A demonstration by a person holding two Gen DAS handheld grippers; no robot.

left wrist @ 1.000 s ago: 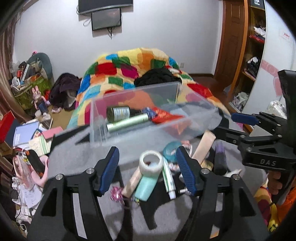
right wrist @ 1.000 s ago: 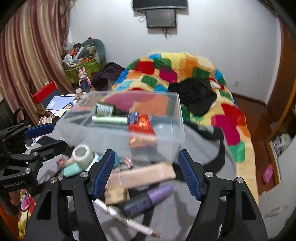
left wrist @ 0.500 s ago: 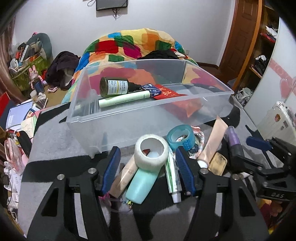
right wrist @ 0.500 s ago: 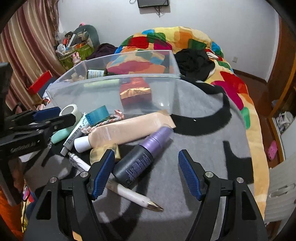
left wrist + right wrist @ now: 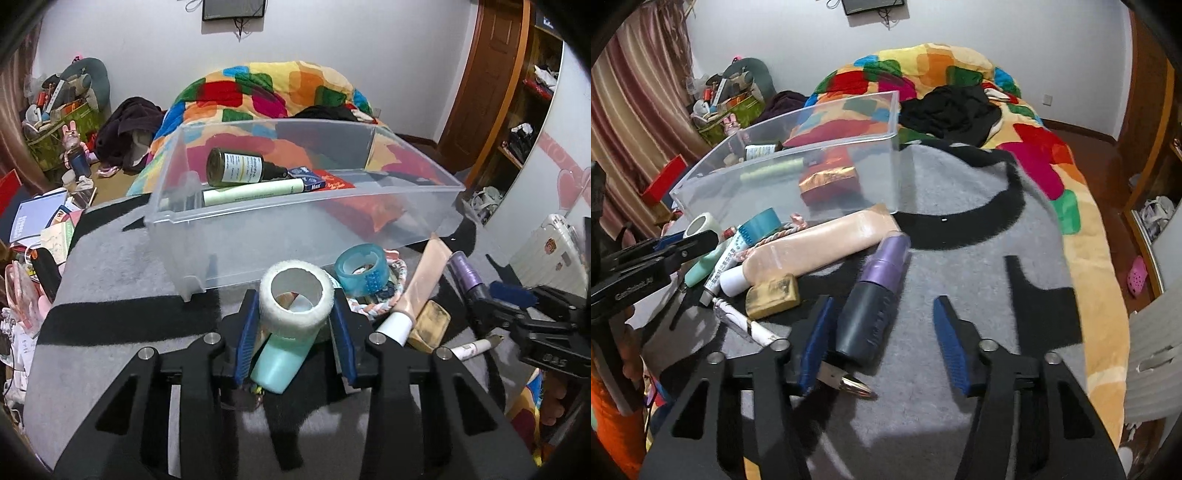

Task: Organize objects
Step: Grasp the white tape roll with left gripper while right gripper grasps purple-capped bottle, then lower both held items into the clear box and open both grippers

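My left gripper (image 5: 295, 332) is closing on a white tape roll (image 5: 295, 291), with its blue pads against both sides of the roll. The roll rests on a mint tube (image 5: 280, 362). My right gripper (image 5: 882, 347) is closing, its jaws still apart around a dark bottle with a purple cap (image 5: 875, 302). Its left pad is near the bottle and its right pad stands clear. A clear plastic bin (image 5: 258, 236) behind holds a brown bottle (image 5: 236, 171), a pale green tube (image 5: 251, 192) and a red packet (image 5: 827, 181).
On the grey blanket (image 5: 960, 277) lie a blue tape roll (image 5: 362, 269), a peach tube (image 5: 820, 243), a gold bar (image 5: 772, 295) and a white pen (image 5: 746, 325). A colourful quilt (image 5: 1034, 147) covers the bed beyond. Clutter fills the floor at left.
Both grippers have sunk toward the pile and their jaws have narrowed. The left now brackets the white tape roll, and the right brackets the purple-capped bottle.
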